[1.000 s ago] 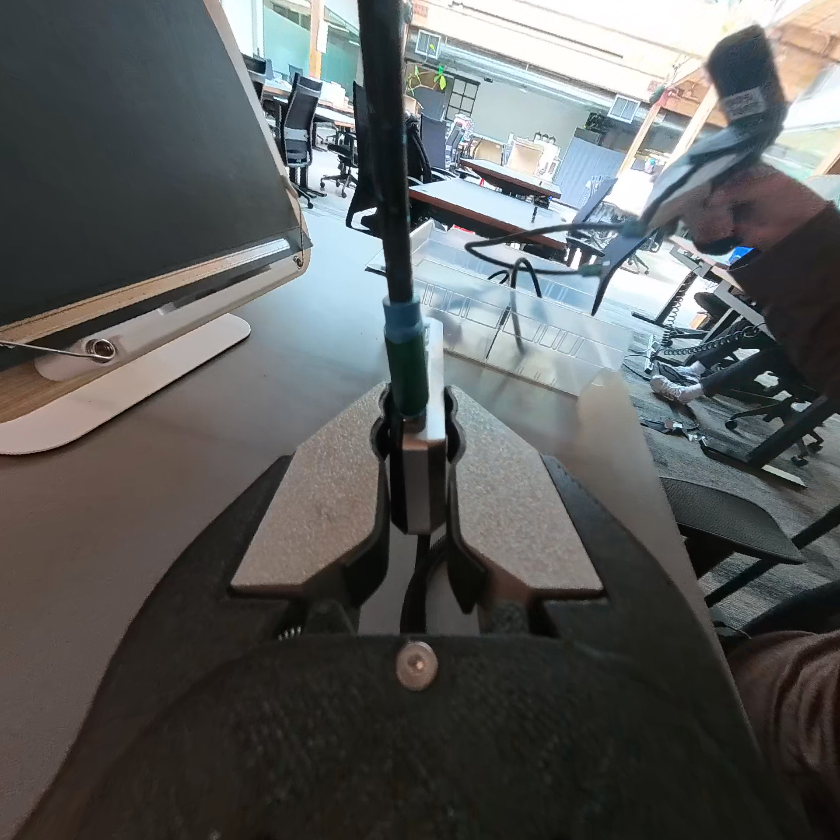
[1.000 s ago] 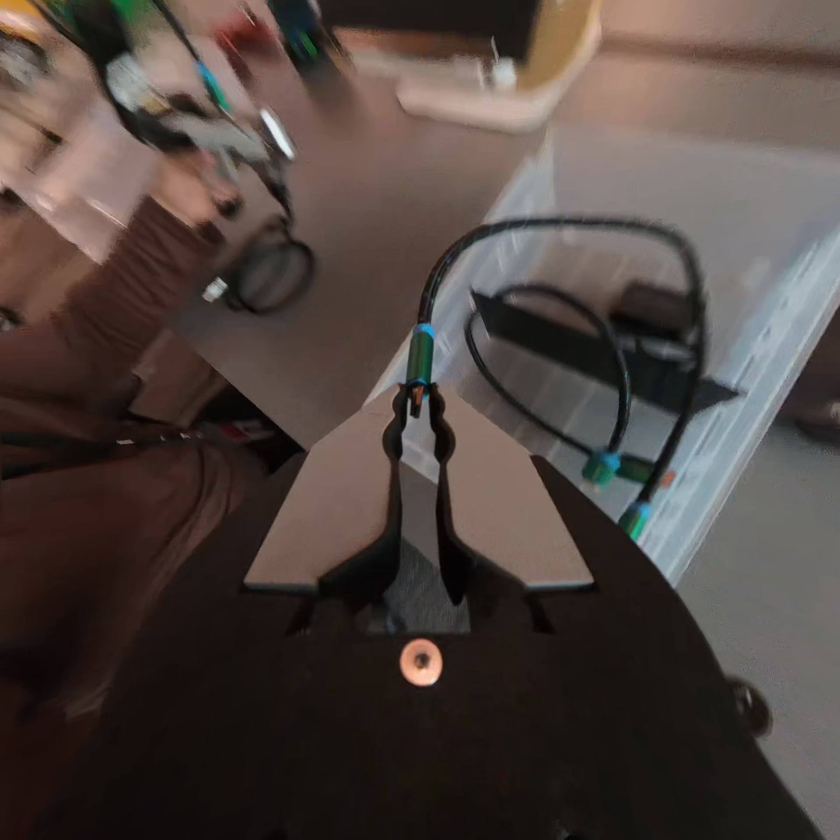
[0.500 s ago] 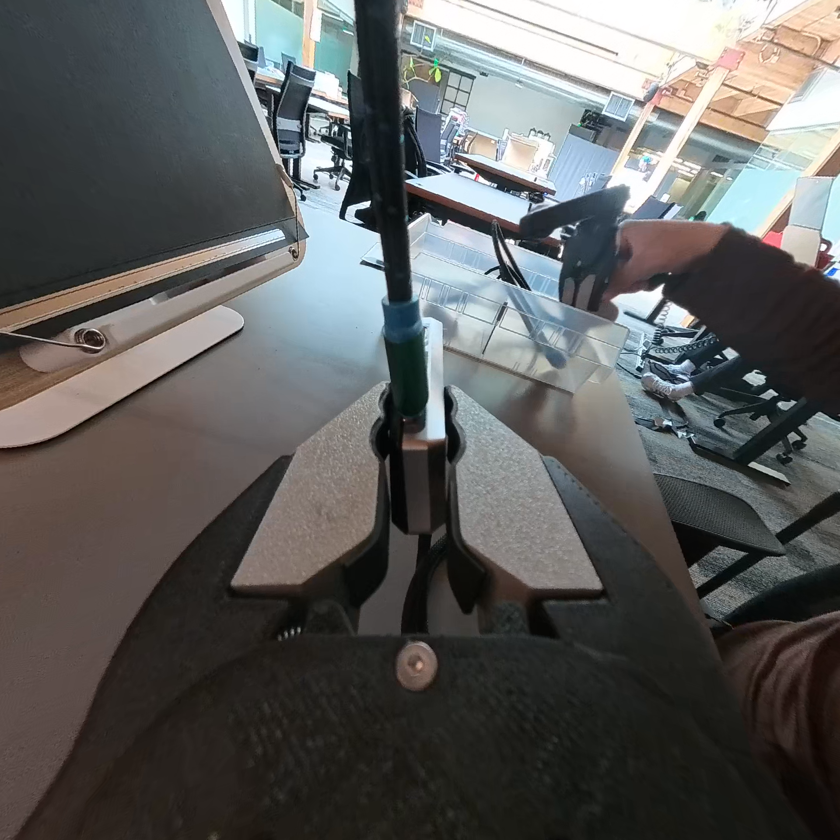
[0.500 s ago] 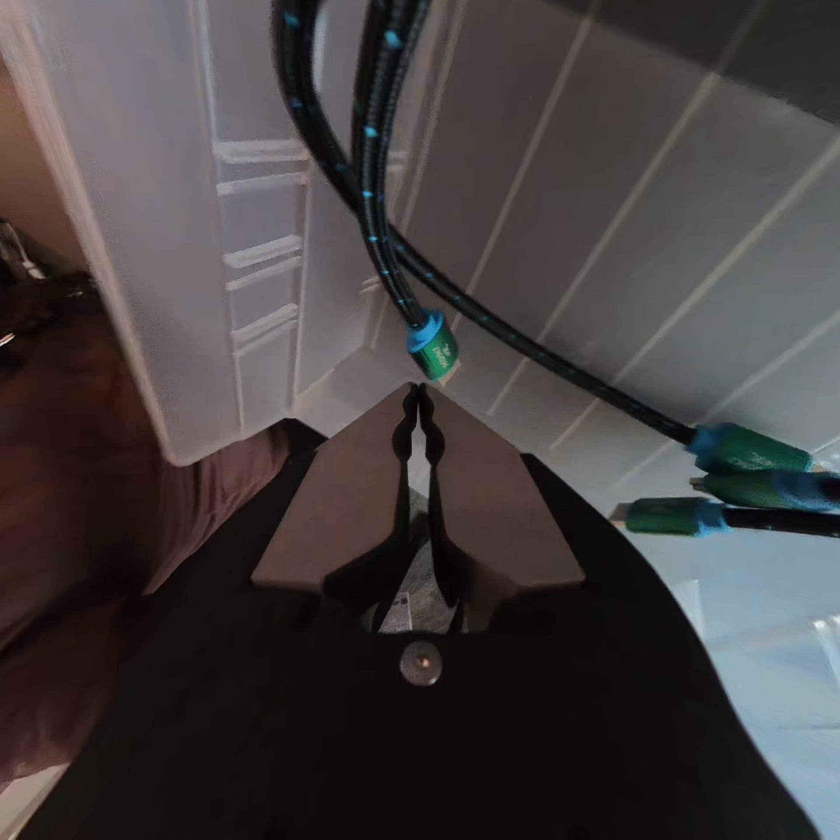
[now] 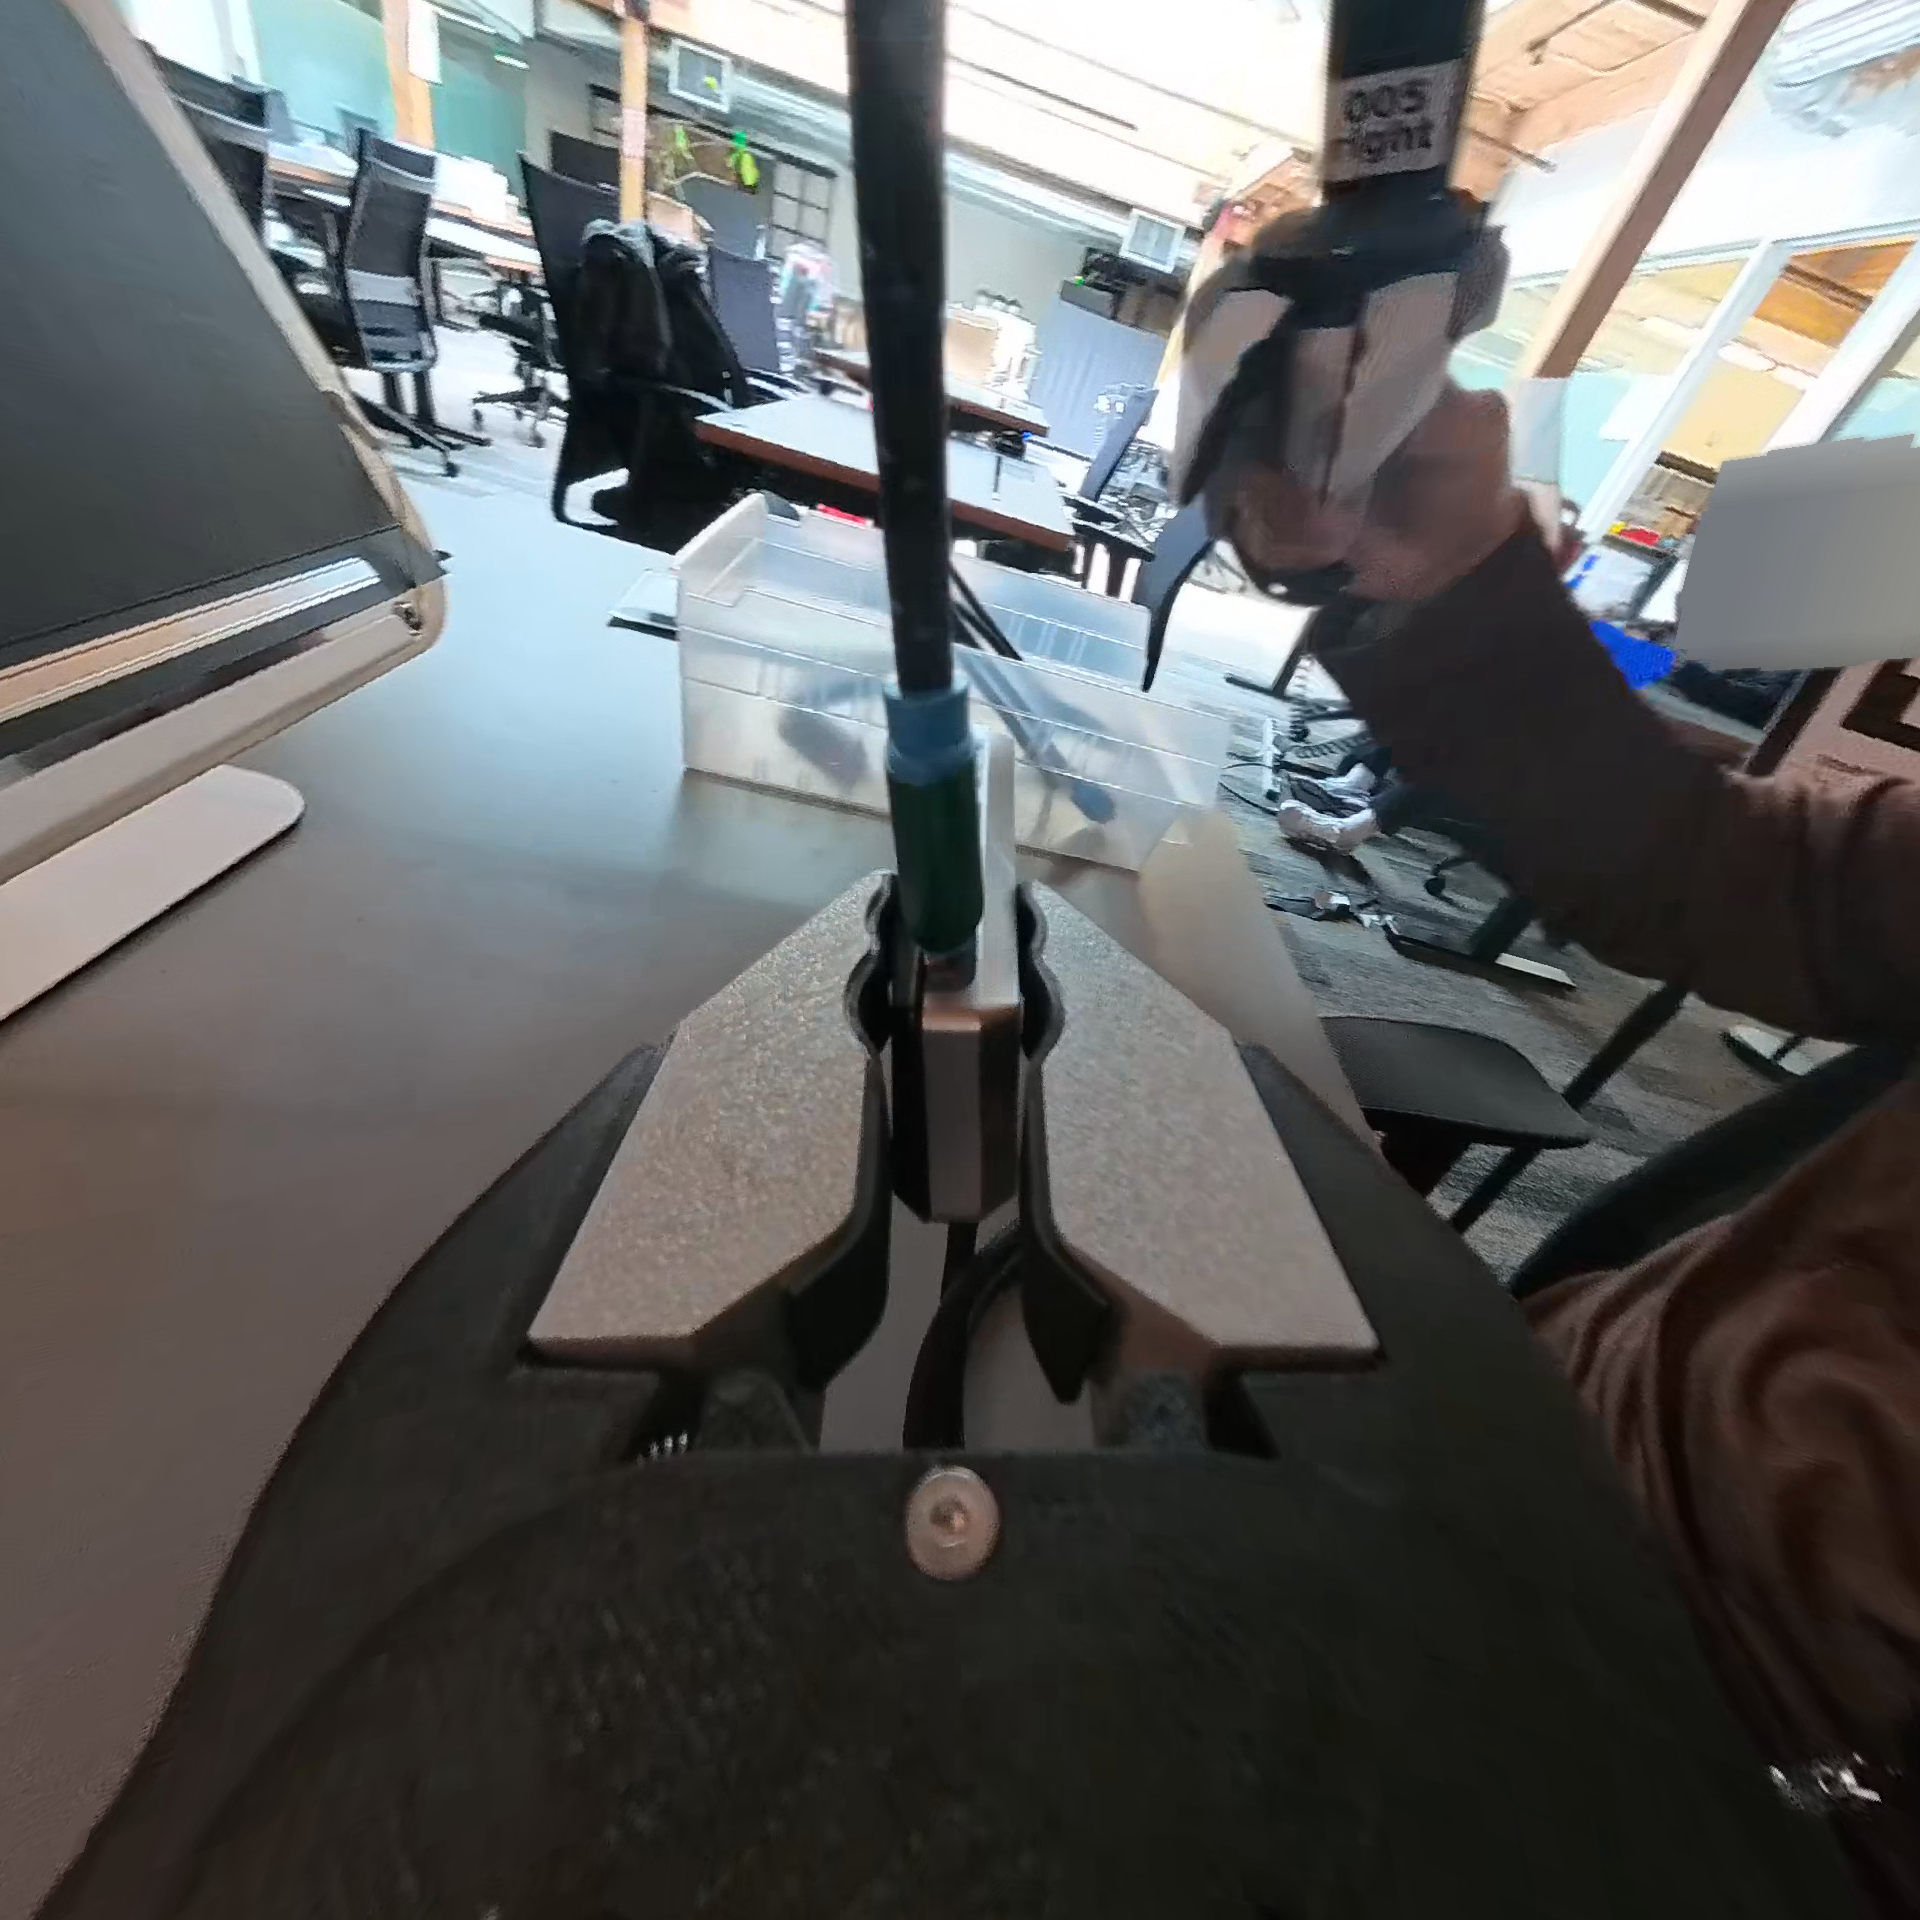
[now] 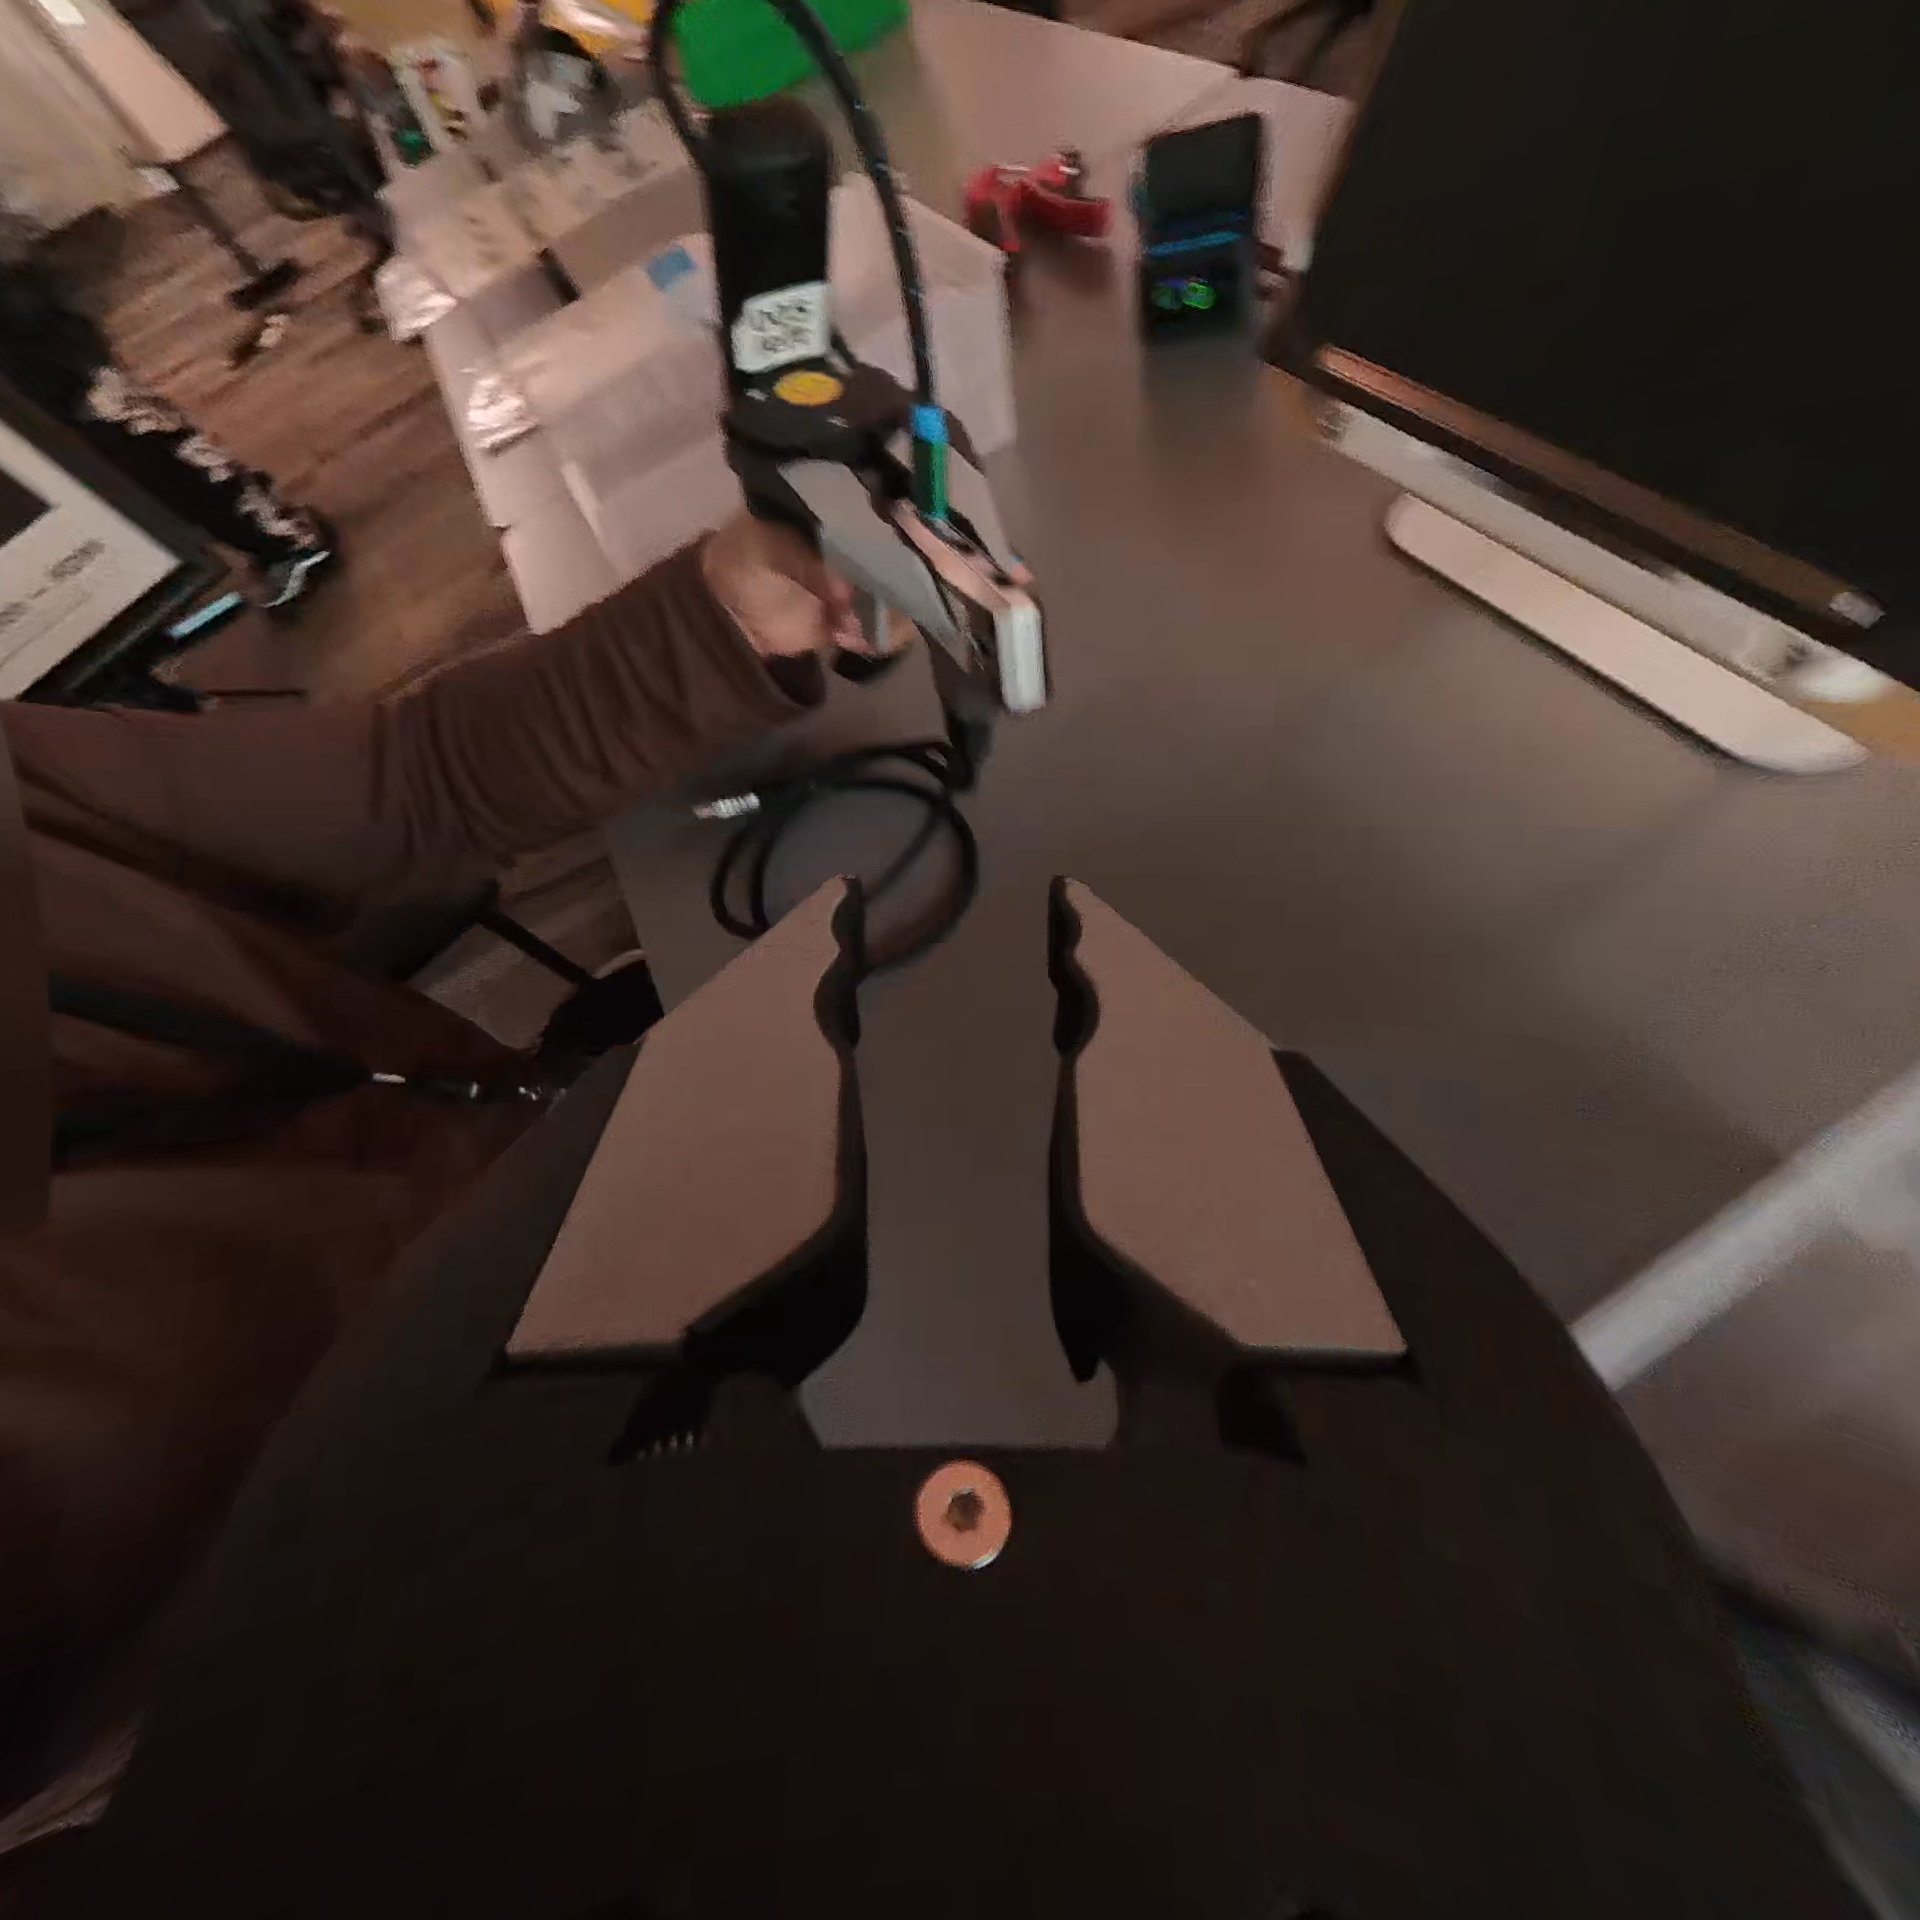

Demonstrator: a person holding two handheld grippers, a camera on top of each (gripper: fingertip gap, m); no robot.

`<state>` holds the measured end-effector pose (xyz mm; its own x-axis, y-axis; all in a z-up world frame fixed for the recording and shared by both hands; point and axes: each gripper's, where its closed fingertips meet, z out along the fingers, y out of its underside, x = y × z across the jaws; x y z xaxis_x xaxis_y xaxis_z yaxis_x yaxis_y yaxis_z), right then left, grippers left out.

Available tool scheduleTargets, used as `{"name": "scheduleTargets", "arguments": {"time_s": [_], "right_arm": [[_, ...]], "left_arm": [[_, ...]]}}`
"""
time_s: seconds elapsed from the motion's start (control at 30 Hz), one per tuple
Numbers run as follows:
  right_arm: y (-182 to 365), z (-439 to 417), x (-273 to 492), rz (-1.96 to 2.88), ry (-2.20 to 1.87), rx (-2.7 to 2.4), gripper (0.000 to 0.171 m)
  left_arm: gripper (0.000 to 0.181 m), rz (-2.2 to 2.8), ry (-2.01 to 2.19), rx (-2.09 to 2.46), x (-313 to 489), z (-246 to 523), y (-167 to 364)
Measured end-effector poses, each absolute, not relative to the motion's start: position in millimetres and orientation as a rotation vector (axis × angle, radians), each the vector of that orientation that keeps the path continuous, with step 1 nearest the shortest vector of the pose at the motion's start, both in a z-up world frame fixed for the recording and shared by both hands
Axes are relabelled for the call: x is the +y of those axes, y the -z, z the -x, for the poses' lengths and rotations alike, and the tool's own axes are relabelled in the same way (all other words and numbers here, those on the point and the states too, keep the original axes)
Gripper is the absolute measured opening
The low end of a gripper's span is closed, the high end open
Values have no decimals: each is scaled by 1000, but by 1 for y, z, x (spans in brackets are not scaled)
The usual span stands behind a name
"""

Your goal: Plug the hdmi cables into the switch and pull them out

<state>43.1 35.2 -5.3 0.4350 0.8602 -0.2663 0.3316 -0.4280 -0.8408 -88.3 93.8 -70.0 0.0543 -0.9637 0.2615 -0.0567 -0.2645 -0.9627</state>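
Left claw [image 5: 956, 935] clamps the switch [image 5: 966, 1101] — cable [image 5: 904, 416] plugged in — right claw [image 6: 954, 904] spread, empty.

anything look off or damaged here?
Nothing damaged. The left gripper clamps the switch in the air, one cable plugged in. The right gripper is open and empty. Spare cables lie in the clear bin.

Right gripper [image 6: 954, 904] jaws apart, empty, above dark table [image 6: 1351, 831]. Beyond it, left gripper [image 6: 935, 582] clamps pale switch [image 6: 1016, 649]; green-blue plug [image 6: 932, 462] seated in switch. Black cable loop [image 6: 847, 831] below switch.
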Motion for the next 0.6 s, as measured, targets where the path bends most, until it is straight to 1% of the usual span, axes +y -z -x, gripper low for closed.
{"name": "scheduleTargets", "arguments": {"time_s": [0.13, 0.23, 0.27, 0.33, 0.37, 0.53, 0.6], "right_arm": [[28, 49, 59, 1834, -1002, -1202, 33], [50, 92, 84, 1795, -988, -1283, 35], [50, 103, 89, 1739, -999, -1293, 31], [52, 117, 97, 1653, -1028, -1305, 19], [53, 121, 100, 1613, -1045, -1315, 17], [56, 124, 113, 1454, -1219, -1264, 16], [57, 120, 117, 1461, -1275, -1248, 16]], "left_arm": [[20, 1434, 1380, 1159, 81, 88, 69], [20, 1384, 1326, 1157, 85, 94, 63], [20, 1371, 1319, 1142, 87, 98, 60], [19, 1366, 1326, 1105, 93, 106, 55], [19, 1379, 1328, 1092, 96, 109, 55], [19, 1465, 1331, 1025, 111, 112, 61], [19, 1494, 1353, 994, 114, 110, 63]]}}
